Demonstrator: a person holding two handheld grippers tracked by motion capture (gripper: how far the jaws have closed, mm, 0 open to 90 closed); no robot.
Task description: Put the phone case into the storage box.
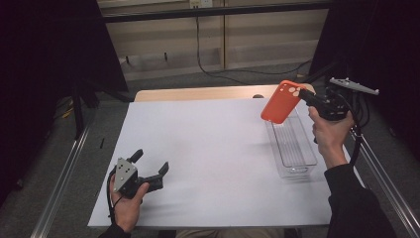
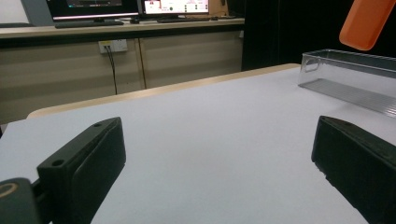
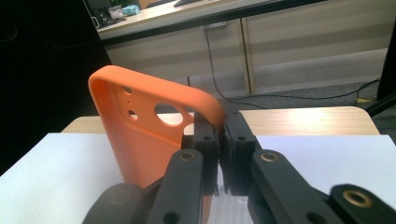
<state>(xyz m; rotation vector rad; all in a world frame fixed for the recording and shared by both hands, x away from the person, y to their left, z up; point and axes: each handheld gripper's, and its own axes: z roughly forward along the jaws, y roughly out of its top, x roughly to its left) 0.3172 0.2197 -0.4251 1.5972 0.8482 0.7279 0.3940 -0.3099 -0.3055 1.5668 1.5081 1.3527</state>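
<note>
My right gripper (image 1: 303, 95) holds an orange phone case (image 1: 281, 101) in the air above the far end of a clear plastic bin (image 1: 292, 144). In the right gripper view its jaws (image 3: 223, 135) are shut on the case's edge (image 3: 140, 135), near the camera cutouts. My left gripper (image 1: 151, 162) rests low at the near left of the white sheet, jaws wide open with nothing between them (image 2: 215, 154). From the left gripper view the bin (image 2: 355, 79) stands at the far right, with the orange case (image 2: 366, 21) hanging above it.
A white sheet (image 1: 208, 153) covers the wooden table (image 1: 198, 93). Metal rails run along both sides of the table. Cables lie on the floor beyond the far edge. A desk with monitors (image 2: 140, 9) stands behind.
</note>
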